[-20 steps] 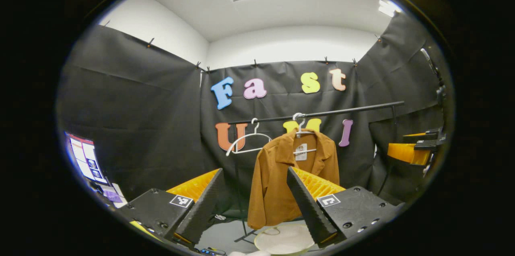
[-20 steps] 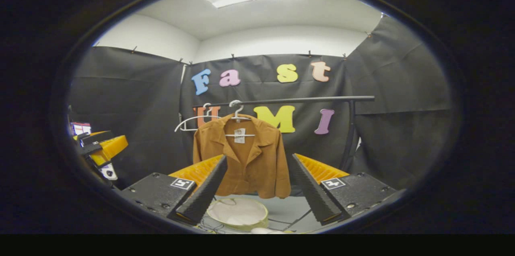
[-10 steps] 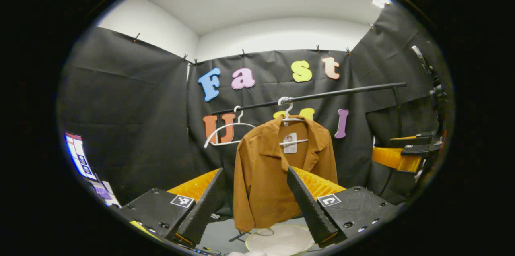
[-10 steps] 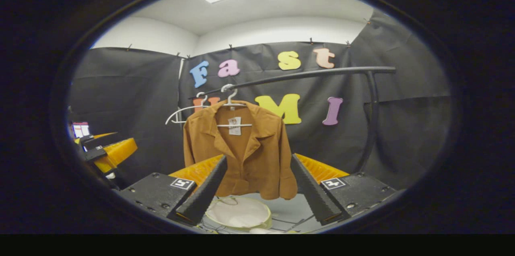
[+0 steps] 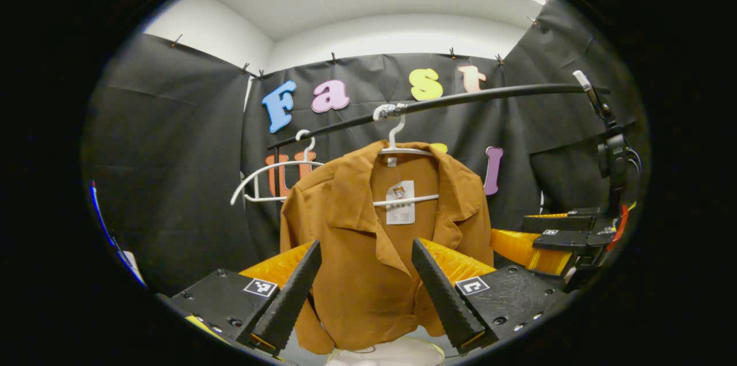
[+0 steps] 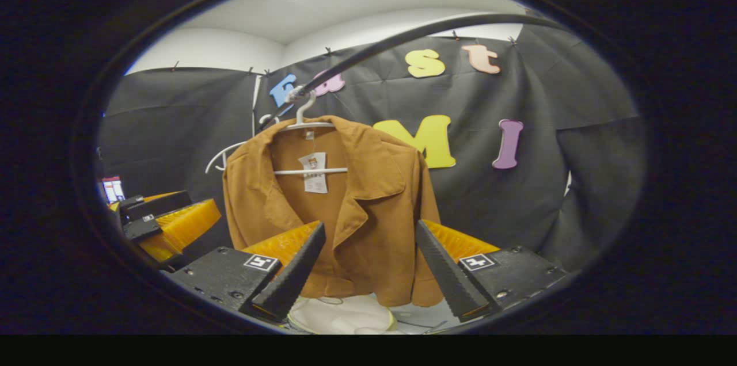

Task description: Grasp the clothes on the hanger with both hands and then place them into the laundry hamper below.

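A brown jacket (image 5: 368,251) (image 6: 368,205) hangs on a white hanger (image 5: 397,147) (image 6: 302,124) from a black rail (image 5: 489,94) (image 6: 403,38). Below it sits the pale round hamper (image 5: 397,351) (image 6: 345,317), mostly hidden by the jacket's hem. My left gripper (image 5: 363,251) is open in front of the jacket's chest, not touching it. My right gripper (image 6: 368,233) is open too, facing the jacket's front and right side, apart from it. The right gripper (image 5: 553,236) shows at the right of the left gripper view; the left gripper (image 6: 167,222) shows at the left of the right gripper view.
A second, bare white hanger (image 5: 270,173) (image 6: 221,156) hangs on the rail to the left of the jacket. The rail's upright post (image 5: 275,182) stands behind it. A screen (image 6: 112,189) glows at the far left. Black cloth walls close the booth on three sides.
Both grippers have moved forward toward the jacket, which now looks much larger and nearer. Both stay open. The hamper has slid down under the hem in both views.
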A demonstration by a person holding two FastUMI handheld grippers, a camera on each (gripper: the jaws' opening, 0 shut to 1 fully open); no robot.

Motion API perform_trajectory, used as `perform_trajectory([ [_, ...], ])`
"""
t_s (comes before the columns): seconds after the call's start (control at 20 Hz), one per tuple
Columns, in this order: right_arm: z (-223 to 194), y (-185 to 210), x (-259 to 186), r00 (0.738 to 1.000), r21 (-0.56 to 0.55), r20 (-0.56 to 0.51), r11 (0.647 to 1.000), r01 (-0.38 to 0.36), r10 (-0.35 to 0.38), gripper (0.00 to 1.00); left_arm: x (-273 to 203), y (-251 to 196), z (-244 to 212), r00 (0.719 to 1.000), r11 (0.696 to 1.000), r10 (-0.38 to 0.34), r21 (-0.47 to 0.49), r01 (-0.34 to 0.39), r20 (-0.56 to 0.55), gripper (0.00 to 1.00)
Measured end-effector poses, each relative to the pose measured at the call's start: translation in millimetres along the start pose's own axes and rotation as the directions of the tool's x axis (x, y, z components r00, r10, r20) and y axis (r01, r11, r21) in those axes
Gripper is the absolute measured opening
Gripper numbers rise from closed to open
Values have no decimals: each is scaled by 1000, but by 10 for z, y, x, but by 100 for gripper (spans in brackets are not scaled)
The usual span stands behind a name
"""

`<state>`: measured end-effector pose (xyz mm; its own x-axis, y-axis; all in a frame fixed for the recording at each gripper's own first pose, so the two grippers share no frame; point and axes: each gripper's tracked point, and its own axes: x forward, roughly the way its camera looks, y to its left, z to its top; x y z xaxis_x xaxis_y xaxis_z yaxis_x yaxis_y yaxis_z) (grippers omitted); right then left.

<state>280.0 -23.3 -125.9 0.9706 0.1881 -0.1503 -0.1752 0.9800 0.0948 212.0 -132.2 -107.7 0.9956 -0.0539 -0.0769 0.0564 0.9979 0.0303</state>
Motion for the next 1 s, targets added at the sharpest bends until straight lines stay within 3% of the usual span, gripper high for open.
perform_trajectory([
  [0.3, -16, -10, 780, 998, 22, -43, 999, -43, 44, 100, 772, 18, -379, 995, 998, 58, -22, -60, -85, 96],
  [0.45, -22, -50, 1001, 997, 24, -56, 999, -48, 49, 100, 972, 142, -343, 992, 994, 108, -3, -108, -66, 98],
  [1.0, 26, -44, 1389, 996, 47, -66, 997, -54, 57, 97, 1318, 269, -399, 987, 988, 142, -57, -146, -72, 98],
])
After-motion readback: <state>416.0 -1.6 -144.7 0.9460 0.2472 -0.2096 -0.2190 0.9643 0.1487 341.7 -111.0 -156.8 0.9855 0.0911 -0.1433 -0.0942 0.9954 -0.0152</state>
